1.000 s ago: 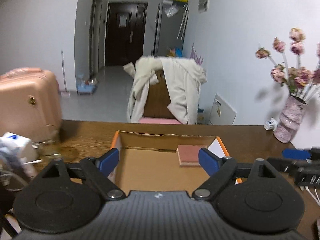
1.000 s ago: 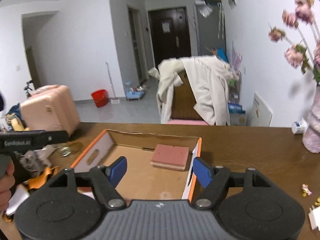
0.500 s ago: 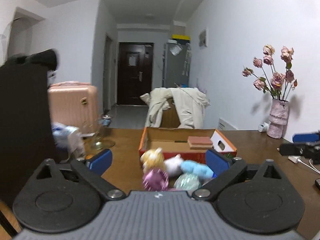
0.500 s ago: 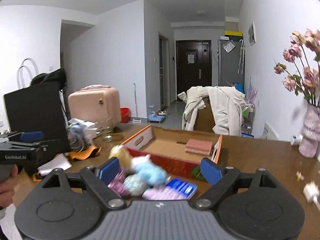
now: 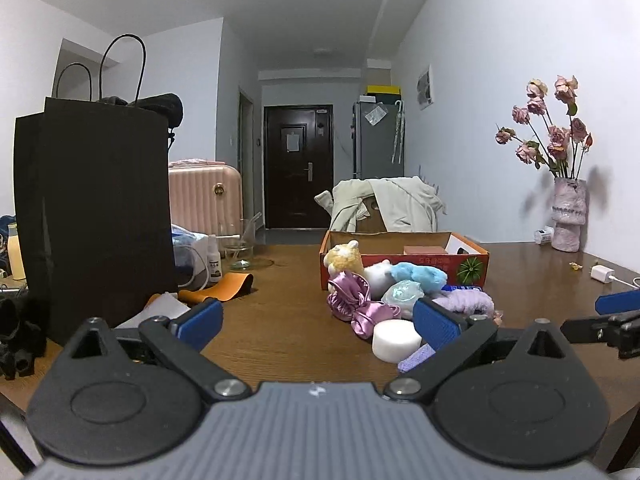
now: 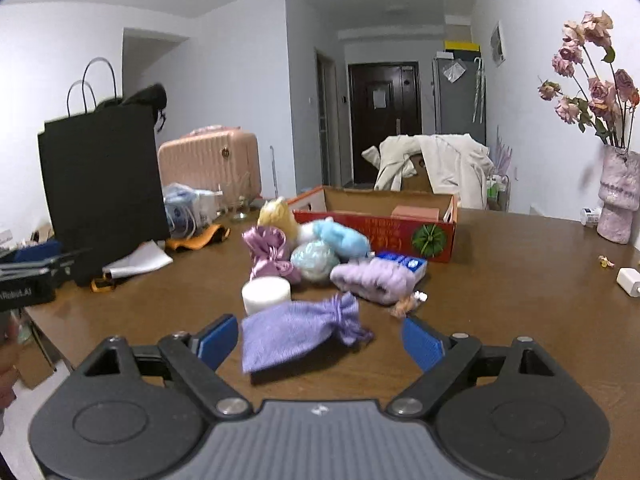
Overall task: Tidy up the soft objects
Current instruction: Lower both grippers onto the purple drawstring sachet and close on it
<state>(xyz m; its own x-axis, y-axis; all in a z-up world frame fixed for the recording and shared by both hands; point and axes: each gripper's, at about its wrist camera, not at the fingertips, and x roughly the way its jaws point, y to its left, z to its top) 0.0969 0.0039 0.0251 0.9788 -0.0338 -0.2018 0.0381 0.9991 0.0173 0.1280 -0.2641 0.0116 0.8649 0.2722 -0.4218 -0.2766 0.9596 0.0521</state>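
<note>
With both tongs spread and empty, the right tongs [image 6: 322, 342] should lower squarely over the lilac pouch [image 6: 298, 332], then carry it to the box [image 6: 374, 232]

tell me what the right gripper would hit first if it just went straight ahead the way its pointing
Most likely the purple drawstring pouch: it lies on the table directly ahead of the open right gripper, roughly between its fingers. The white cylinder sits just behind it. Exact depth is hard to judge through the fisheye.
</note>
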